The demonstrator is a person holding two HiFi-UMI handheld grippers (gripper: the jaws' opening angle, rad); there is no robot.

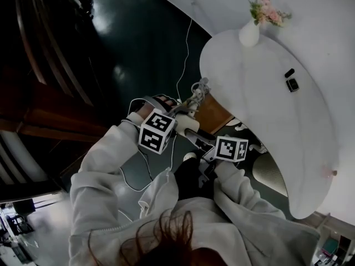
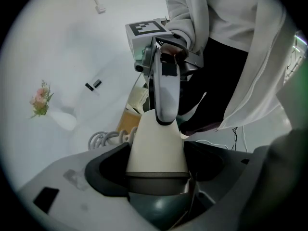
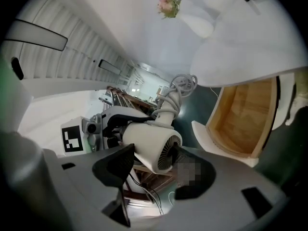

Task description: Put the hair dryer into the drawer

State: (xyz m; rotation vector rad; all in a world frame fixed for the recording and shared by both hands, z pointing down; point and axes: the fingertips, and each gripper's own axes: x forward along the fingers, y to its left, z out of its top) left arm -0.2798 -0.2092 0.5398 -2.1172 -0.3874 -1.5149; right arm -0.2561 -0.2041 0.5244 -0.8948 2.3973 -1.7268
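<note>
The left gripper [image 2: 156, 166] is clamped on the smooth cream barrel of the hair dryer [image 2: 156, 143], which is held in the air just off the rounded edge of the glossy white table [image 1: 266, 115]; its pale cord [image 3: 180, 84] bunches in loops; the right gripper [image 3: 156, 170] stands wide about the ribbed round rear grille; rightward, the wood-lined drawer [image 3: 240, 114] sits pulled open, bare boards showing, near the dryer.

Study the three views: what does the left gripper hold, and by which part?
The hair dryer, gripped across its cream barrel near the dark end, between the fingers of the left gripper.
</note>
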